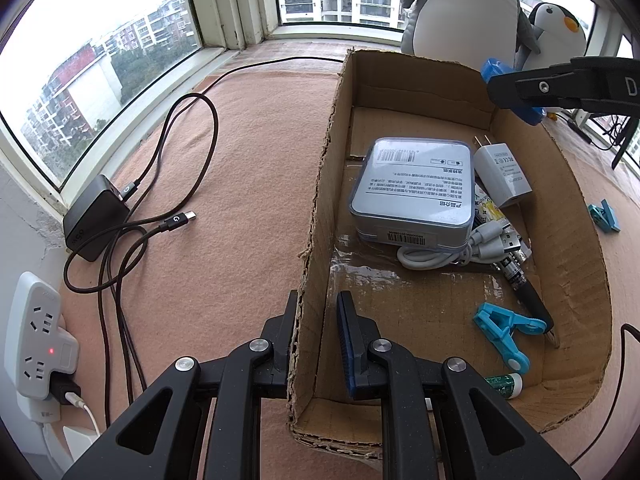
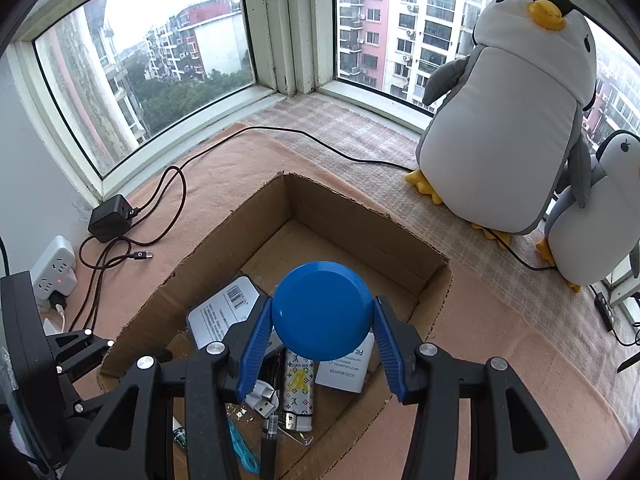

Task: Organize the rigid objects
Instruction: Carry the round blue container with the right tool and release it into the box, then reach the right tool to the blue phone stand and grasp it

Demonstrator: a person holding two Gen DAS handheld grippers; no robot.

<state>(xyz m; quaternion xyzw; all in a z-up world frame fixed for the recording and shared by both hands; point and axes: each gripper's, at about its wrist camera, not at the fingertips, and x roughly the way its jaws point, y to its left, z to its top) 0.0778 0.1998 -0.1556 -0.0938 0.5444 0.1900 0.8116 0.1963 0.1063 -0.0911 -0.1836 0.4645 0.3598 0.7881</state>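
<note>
The left gripper [image 1: 316, 332] points steeply downward, its black jaws closed on the thin corrugated wall of the brown cardboard box [image 1: 308, 264], one finger outside the wall and the blue-padded finger [image 1: 347, 340] inside. The right gripper [image 2: 320, 340] also tilts steeply downward, its blue ribbed pads [image 2: 256, 344] pressed against opposite edges of a round blue plastic disc [image 2: 322, 312] held between the jaws.

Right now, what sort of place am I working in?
Probably a bay window ledge in a high-rise flat: apartment blocks show far below the glass, plush penguins stand on the blanket-covered sill, and a power strip sits by the wall.
</note>
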